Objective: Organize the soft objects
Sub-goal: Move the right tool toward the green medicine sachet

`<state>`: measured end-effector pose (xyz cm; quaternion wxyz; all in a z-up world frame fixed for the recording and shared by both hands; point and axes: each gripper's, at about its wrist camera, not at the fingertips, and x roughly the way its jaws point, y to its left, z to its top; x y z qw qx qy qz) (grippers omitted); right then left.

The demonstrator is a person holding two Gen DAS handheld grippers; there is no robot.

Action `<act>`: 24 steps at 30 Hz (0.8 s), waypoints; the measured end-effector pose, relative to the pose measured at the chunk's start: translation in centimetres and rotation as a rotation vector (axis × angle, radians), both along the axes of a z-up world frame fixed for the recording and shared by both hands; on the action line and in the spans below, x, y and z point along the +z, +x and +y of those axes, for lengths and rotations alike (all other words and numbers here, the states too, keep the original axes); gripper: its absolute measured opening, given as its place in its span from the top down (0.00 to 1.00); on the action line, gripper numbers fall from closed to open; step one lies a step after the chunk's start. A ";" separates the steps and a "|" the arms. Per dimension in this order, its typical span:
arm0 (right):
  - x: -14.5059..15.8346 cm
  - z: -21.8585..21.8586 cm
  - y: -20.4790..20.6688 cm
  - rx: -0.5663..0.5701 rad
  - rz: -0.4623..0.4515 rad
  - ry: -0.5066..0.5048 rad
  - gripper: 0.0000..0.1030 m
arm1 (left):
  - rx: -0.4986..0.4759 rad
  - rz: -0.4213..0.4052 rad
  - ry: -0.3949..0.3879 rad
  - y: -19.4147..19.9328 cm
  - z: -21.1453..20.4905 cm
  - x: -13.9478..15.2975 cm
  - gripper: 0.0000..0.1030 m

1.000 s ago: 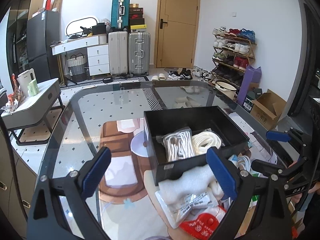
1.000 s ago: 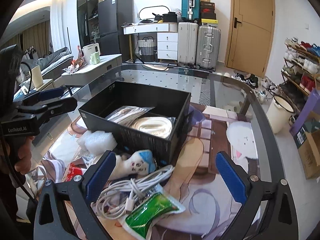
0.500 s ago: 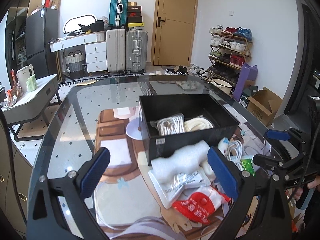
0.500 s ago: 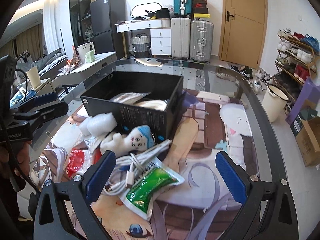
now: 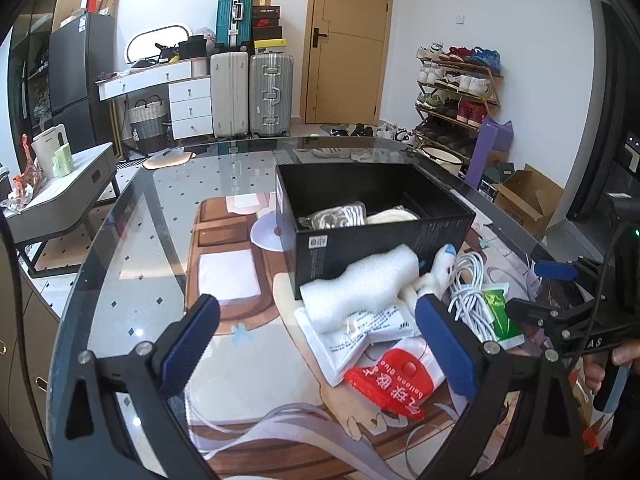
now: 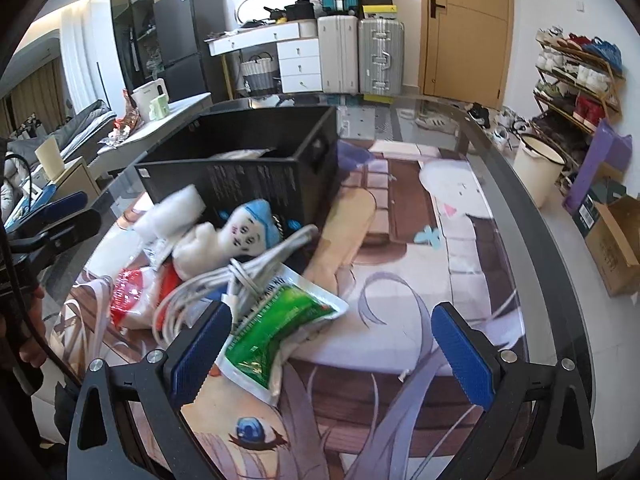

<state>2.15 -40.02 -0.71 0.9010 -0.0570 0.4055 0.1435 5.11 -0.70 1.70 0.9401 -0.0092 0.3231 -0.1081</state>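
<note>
A glass table (image 5: 132, 240) is laid over a printed cartoon mat, with a black box (image 5: 376, 216) on it. Before the box, left to right, are heaped a white foam piece (image 5: 360, 284), a blue-capped white plush toy (image 6: 236, 236), coiled white cable (image 5: 468, 292) and a green sachet (image 6: 276, 320). Both the left gripper (image 5: 316, 340) and the right gripper (image 6: 332, 344) are spread wide, nothing held.

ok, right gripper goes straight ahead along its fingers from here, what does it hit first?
Probably nothing soon. The open right gripper points over bare printed mat on the glass table; the green pouch sits by its left finger, off the centre line. The black box is further left. Depth is unclear.
</note>
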 end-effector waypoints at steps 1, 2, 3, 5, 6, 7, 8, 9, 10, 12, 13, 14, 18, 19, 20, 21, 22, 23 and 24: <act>-0.2 -0.2 0.2 -0.007 0.006 0.001 0.01 | 0.000 0.003 0.001 0.0 0.0 0.0 0.04; -0.4 -0.3 0.3 -0.012 0.011 0.002 0.01 | -0.002 0.008 -0.001 0.0 0.0 -0.2 0.04; -0.5 -0.4 0.5 -0.017 0.018 0.002 0.01 | -0.002 0.011 -0.003 0.0 0.0 -0.3 0.04; -0.9 -0.5 0.9 -0.026 0.033 0.003 0.01 | -0.002 0.018 -0.004 0.1 -0.1 -0.5 0.04; -1.1 -0.5 1.1 -0.028 0.042 0.005 0.01 | -0.003 0.019 -0.004 0.2 -0.1 -0.5 0.04; -1.3 -0.5 1.3 -0.028 0.049 0.008 0.01 | -0.005 0.022 -0.004 0.2 -0.1 -0.6 0.04; -1.5 -0.4 1.5 -0.027 0.058 0.010 0.01 | -0.007 0.024 -0.002 0.2 -0.2 -0.7 0.04; -1.7 -0.3 1.6 -0.024 0.065 0.010 0.01 | -0.007 0.025 0.000 0.2 -0.3 -0.8 0.04; -1.8 -0.1 1.7 -0.020 0.068 0.011 0.01 | -0.009 0.026 0.001 0.3 -0.4 -0.8 0.04; -2.0 0.3 1.9 -0.013 0.073 0.007 0.01 | -0.012 0.028 -0.001 0.3 -0.3 -0.9 0.04; -2.1 0.5 2.0 -0.010 0.076 0.006 0.01 | -0.013 0.028 -0.001 0.3 -0.3 -0.9 0.04; -2.2 0.7 2.1 -0.007 0.082 0.004 0.01 | -0.013 0.028 -0.001 0.3 -0.4 -0.9 0.04; -2.4 1.5 2.6 0.008 0.095 -0.002 0.01 | -0.014 0.028 -0.004 0.4 -0.3 -1.0 0.04; -2.4 1.7 2.7 0.009 0.095 -0.004 0.01 | -0.013 0.031 -0.006 0.4 -0.3 -1.0 0.04; -2.4 1.9 2.8 0.013 0.099 -0.005 0.01 | -0.011 0.033 -0.009 0.4 -0.4 -1.0 0.04; -2.5 2.0 2.9 0.015 0.104 -0.003 0.01 | -0.012 0.034 -0.012 0.4 -0.4 -1.0 0.04; -2.6 2.2 3.1 0.019 0.110 0.001 0.01 | -0.014 0.035 -0.013 0.4 -0.4 -0.9 0.04; -2.6 2.3 3.2 0.024 0.114 0.003 0.01 | -0.015 0.033 -0.012 0.4 -0.5 -0.9 0.04; -2.7 2.5 3.2 0.027 0.115 0.000 0.01 | -0.015 0.033 -0.012 0.4 -0.4 -0.9 0.04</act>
